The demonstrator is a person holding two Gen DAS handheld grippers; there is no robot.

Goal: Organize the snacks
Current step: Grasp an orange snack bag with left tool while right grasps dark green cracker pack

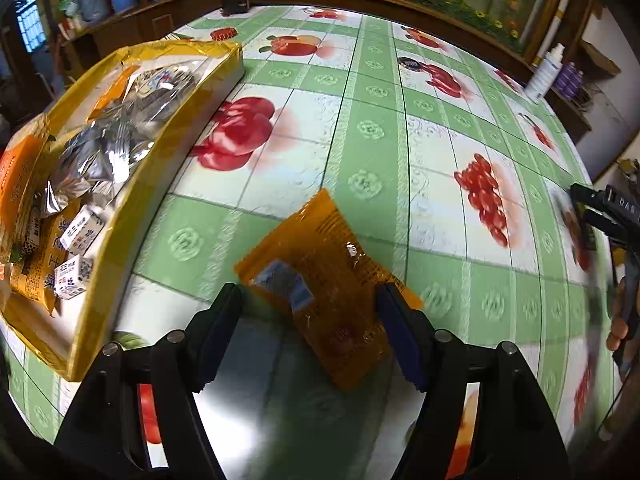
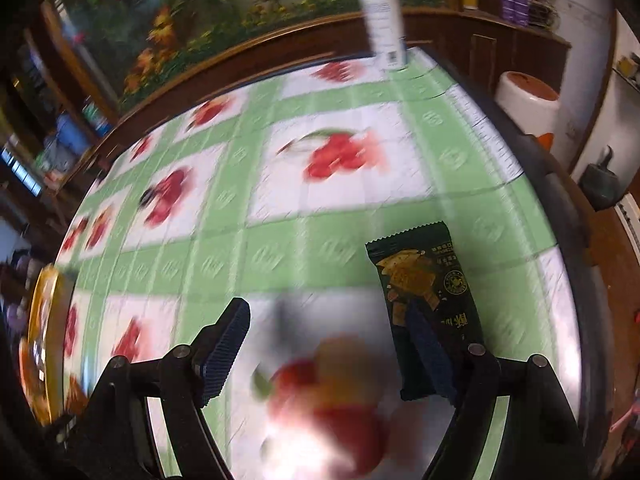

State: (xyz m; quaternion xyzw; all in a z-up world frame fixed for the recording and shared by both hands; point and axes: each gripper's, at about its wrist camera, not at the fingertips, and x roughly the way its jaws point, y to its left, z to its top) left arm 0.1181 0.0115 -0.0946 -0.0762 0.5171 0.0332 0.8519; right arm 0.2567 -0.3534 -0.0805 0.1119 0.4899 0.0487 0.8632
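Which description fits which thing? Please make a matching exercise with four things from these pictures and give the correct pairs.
Things:
1. orange snack packet
2. dark green snack packet
3. yellow box
4. white bottle

Descriptions:
A. stands upright at the far table edge
B. lies between the open left gripper fingers
C. holds many wrapped snacks
D. lies by the right finger of the open right gripper

Pairs: 1-B, 2-D, 3-C, 4-A

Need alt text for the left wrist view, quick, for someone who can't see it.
An orange snack packet lies between the open left gripper's fingers on a green fruit-print tablecloth. A yellow-edged box of wrapped snacks sits to the left.
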